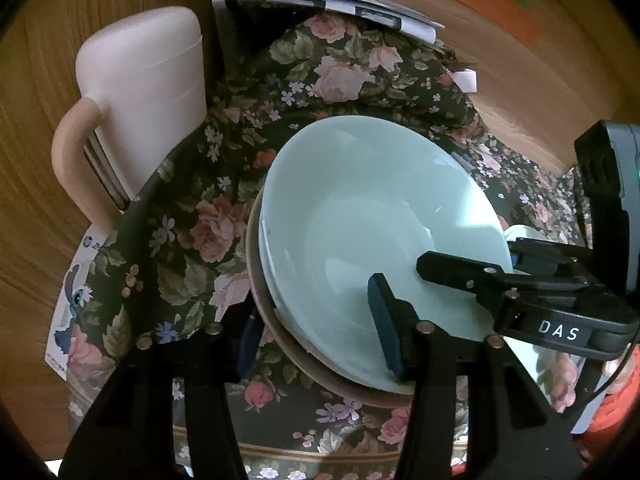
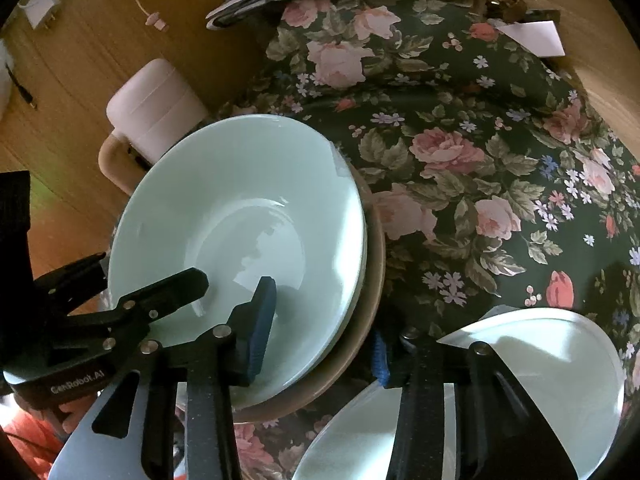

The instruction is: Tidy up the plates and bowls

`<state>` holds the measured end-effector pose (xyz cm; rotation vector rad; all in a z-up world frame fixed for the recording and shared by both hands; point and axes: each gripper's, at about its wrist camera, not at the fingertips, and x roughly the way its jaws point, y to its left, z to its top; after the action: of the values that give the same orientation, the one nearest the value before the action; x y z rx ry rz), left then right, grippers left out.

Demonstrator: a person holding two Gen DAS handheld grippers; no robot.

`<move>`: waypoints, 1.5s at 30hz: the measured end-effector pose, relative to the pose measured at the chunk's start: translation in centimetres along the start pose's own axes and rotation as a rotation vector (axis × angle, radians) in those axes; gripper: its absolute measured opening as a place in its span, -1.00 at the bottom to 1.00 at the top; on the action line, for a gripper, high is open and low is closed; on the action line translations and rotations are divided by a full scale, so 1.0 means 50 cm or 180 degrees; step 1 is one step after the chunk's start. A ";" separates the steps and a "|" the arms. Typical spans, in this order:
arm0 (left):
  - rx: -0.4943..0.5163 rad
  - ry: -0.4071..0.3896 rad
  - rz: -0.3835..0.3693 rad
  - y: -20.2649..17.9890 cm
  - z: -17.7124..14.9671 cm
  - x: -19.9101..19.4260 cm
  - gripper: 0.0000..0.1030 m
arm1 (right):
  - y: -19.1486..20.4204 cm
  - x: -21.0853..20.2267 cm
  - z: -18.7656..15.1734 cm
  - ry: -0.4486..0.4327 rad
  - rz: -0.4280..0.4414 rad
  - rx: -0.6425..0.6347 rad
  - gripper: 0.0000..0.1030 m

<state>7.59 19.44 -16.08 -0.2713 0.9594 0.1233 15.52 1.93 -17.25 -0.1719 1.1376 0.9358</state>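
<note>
Two hand-held black grippers meet at one stack of dishes on a round table. The left gripper (image 1: 316, 328) straddles the near rim of a pale green, glossy ceramic bowl (image 1: 360, 208), one blue ribbed pad inside the bowl and the other outside, below the rim; whether the pads actually press on the rim cannot be told. The right gripper (image 2: 320, 336) straddles the opposite side of the same stack in the same way, one blue pad (image 2: 262, 320) inside the bowl and the other outside by the rim, and its grip is likewise unclear.

The green bowl sits nested on a second pale dish, and both rest in a wider brown stoneware plate (image 2: 360, 352) on a dark tablecloth printed with pink roses (image 2: 460, 152). In the right wrist view a white glossy bowl (image 2: 540, 360) stands near the stack, partly behind the gripper's outer finger. A pale pink plastic jug with a looped handle (image 1: 140, 92) stands at the table's edge, and a pile of papers (image 1: 328, 0) lies at the far side.
</note>
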 end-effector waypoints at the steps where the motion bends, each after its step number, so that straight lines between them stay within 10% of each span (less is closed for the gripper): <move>1: 0.0008 -0.0006 0.0013 -0.002 -0.001 -0.002 -0.03 | 0.001 -0.001 0.000 -0.0014 -0.0011 0.0006 -0.27; 45: 0.0686 -0.0164 -0.0567 -0.266 -0.025 -0.070 -0.03 | -0.107 -0.283 -0.164 -0.0731 -0.0444 0.0607 -0.27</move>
<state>7.59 6.38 -11.56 -0.1529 0.8850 -0.1354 12.18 -13.71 -10.96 0.0116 0.9821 0.6996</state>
